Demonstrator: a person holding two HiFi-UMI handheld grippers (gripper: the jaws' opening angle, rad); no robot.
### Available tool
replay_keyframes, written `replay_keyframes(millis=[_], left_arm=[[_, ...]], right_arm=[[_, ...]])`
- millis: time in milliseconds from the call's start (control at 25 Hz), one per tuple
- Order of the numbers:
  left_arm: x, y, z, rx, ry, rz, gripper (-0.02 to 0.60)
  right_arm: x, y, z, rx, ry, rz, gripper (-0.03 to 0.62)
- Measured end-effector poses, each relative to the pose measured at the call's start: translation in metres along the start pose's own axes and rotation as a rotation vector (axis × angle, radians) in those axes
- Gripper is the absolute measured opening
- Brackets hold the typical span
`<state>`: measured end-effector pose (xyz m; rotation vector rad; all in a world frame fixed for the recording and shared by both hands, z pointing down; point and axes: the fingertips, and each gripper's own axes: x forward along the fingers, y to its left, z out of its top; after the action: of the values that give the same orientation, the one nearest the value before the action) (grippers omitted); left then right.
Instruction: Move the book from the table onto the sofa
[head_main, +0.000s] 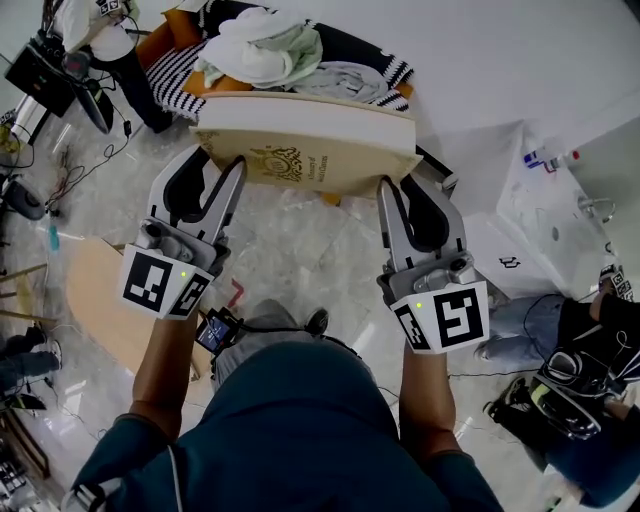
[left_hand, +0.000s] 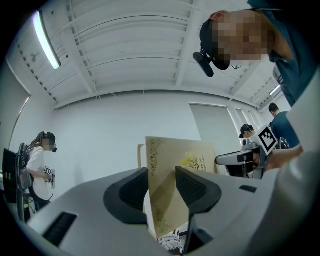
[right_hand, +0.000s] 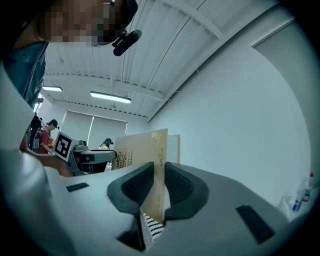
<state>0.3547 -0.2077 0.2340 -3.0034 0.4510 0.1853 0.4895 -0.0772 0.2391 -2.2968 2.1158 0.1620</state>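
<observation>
Jaws on both grippers are pinching the book (head_main: 310, 150), a thick cream volume with a gold emblem and gold ornament on its cover, and it is hanging in the air between them, clear of the pale marble floor (head_main: 300, 240) below. The left gripper (head_main: 218, 160) is clamping the book's left end and the right gripper (head_main: 412, 185) is clamping its right end, so the book is lying crosswise in front of the person, its cover facing them. In the left gripper view the book is standing upright between the two dark ribbed pads, both of them pressing on it and set fairly wide apart. In the right gripper view the pads are sitting closer together, squeezing the cover edge between them, with the page block showing behind. The book is hovering just in front of the sofa (head_main: 350, 45), whose black-and-white striped cover is showing beyond the book's far edge, and a pile of white and pale green clothes (head_main: 265, 45) is lying on its seat. The wooden desk (head_main: 100, 300) is sitting behind and to the left of the left gripper, well apart from the book.
</observation>
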Motion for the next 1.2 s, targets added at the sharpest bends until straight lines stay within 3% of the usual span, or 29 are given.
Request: replay_keyframes(millis=[280,760,1200], left_arm=[[0.048,0.034,-0.015,0.003,0.002,-0.032,0.164],[0.121,0.126,-0.031,-0.018,-0.032,-0.110,0.163],[0.203,0.152,-0.071,-0.027,0.020,-0.076,0.164]], right_arm=[[0.045,-0.029,-0.015,0.008,0.018,-0.032,0.077],[0.149,-0.054,-0.024,-0.029,0.037,-0.113,0.077],[0.207,-0.124,-0.061,0.006,0.057,-0.073,0.077]])
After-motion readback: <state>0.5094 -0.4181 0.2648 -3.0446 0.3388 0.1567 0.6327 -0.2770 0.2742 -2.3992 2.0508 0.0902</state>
